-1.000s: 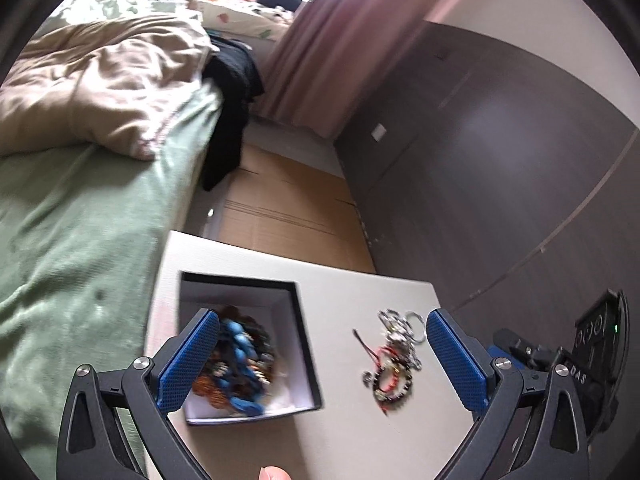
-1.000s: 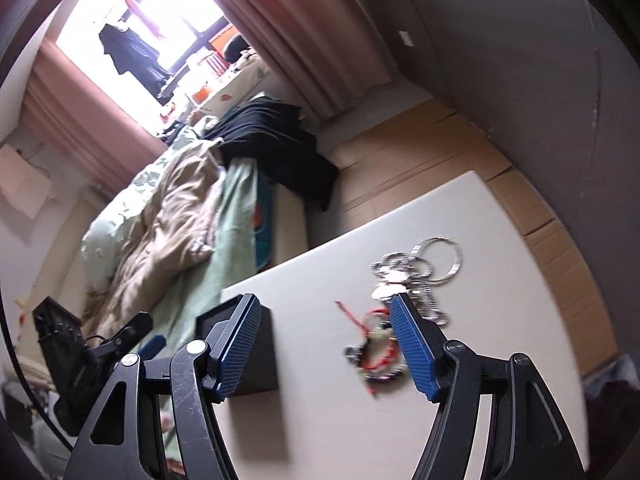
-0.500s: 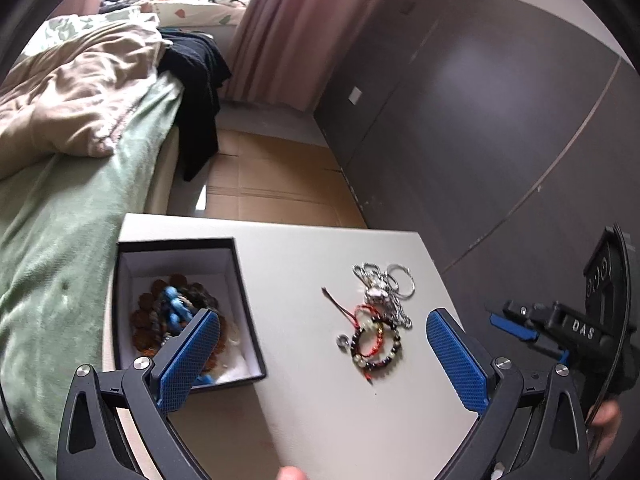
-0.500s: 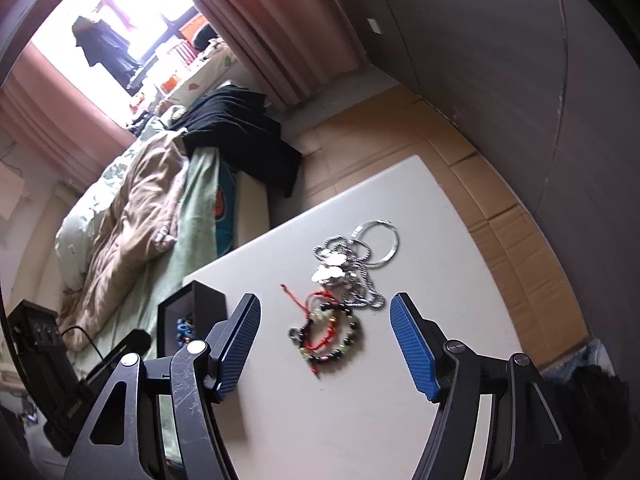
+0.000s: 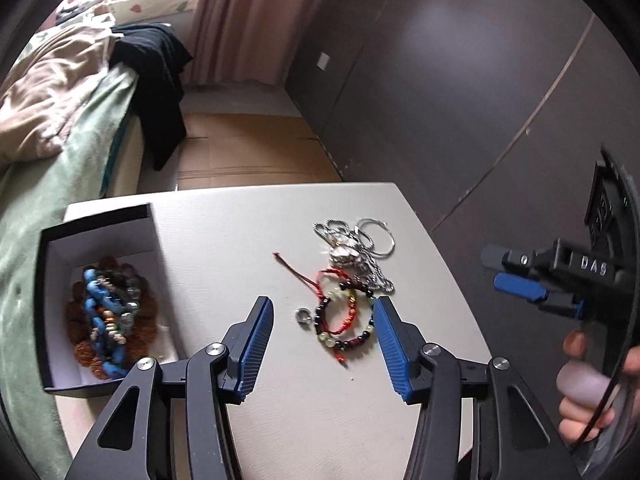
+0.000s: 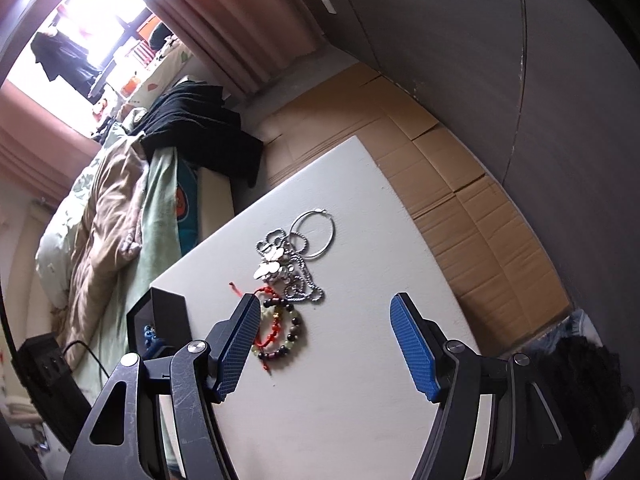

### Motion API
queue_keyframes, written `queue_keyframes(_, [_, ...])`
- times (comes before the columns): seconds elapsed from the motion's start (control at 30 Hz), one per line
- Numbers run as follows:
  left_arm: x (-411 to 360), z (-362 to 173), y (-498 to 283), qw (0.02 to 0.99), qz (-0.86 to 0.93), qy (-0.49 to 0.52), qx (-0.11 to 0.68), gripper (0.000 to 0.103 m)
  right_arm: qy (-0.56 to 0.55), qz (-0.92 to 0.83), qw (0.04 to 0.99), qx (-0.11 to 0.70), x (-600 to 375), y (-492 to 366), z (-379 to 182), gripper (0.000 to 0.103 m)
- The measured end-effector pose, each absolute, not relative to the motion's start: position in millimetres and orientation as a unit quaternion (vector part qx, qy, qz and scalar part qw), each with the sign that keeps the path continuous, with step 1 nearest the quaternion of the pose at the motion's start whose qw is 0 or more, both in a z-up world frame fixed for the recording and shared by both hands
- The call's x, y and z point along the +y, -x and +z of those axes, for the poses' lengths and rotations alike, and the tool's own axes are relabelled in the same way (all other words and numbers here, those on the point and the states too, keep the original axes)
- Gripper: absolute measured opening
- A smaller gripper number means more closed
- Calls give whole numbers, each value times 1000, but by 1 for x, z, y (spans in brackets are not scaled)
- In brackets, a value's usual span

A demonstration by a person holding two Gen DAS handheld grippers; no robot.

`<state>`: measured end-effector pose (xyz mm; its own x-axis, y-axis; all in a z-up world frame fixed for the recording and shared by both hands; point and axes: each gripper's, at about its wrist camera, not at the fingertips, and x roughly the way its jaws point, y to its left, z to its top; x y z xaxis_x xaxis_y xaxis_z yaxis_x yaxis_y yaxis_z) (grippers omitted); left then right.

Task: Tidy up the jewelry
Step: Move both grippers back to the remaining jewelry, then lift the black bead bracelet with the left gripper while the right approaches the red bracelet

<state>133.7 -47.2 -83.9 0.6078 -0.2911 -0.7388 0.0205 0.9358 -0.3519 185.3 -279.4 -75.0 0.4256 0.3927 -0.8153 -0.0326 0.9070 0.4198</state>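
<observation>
Rumpled bed (image 5: 48,92), pink curtain (image 5: 248,20), cardboard-covered floor (image 5: 248,152).

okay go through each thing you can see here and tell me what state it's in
left gripper: open, empty
right gripper: open, empty
jewelry box: lid off, beads inside
beaded bracelets: loose on table
silver chains: tangled heap on table
small ring: lying apart

From my right wrist, my left finger pad (image 6: 236,346) covers part of the beaded bracelet (image 6: 289,338), and the box (image 6: 170,314) at the bench's (image 6: 360,400) left edge hides its contents. The silver chains (image 5: 352,246) tangle too finely to separate.
</observation>
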Motion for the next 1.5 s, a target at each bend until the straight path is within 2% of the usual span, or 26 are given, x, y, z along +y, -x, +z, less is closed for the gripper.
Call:
queue_keyframes(0.33, [-75,-124,-154,865,-82,110,483,49,-182,116,822,527,-292,-195,-80,68])
queue_keyframes(0.57, [-83,-145,-163,858,-67,84,502,39,-184,117,821,528,-295,-197,-80,68])
queue_keyframes(0.77, [-83,-147,-162,869,-46,71,487,35,-186,114,819,530,-298,-198,-81,68])
queue_keyframes(0.87, [-87,-147,-162,870,-39,39,490,27,-185,115,819,531,-298,-197,-82,68])
queue_keyframes(1.0, [-75,-146,-160,861,-34,53,504,13,-179,115,819,532,-297,-195,-83,68])
queue_keyframes(1.1, [-65,-145,-156,857,-29,70,509,12,-177,114,820,532,-296,-192,-83,68])
queue_keyframes(1.43, [-82,-147,-157,863,-29,23,504,12,-164,120,819,537,-286,-191,-85,68])
queue_keyframes(1.5, [-85,-147,-157,863,-34,18,504,7,-162,121,819,537,-285,-192,-85,68])
